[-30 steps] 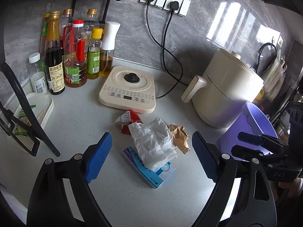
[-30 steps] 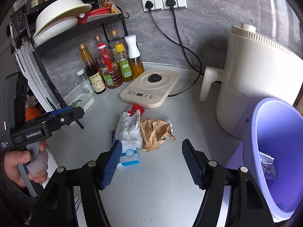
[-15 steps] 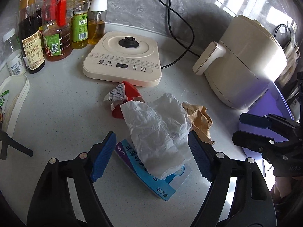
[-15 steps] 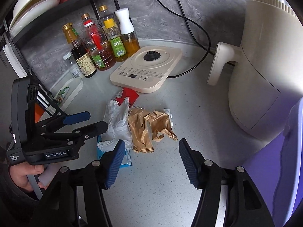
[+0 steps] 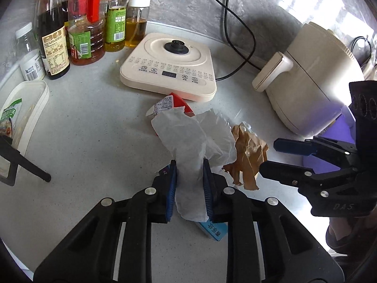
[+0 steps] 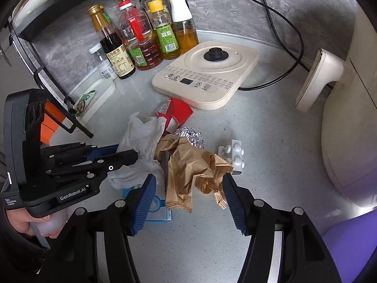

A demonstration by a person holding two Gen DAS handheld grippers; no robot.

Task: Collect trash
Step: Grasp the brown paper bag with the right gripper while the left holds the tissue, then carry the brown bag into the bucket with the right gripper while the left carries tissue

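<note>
The left tool (image 5: 189,184) is clenching the crumpled white paper (image 5: 195,141), which is lying over a blue box (image 5: 213,231) on the tabletop (image 5: 94,141). The right tool (image 6: 188,200) is hanging released, its fingers straddling the crumpled brown paper (image 6: 193,165). Just beyond are lying a foil ball (image 6: 192,136) and a red carton (image 6: 176,113), the carton touching the cream cooker base (image 6: 207,75). Bottles (image 6: 141,37) are standing farthest back.

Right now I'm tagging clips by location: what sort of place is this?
Most likely a home kitchen counter: oil and sauce bottles by the wall, an induction cooker, and an air fryer.
</note>
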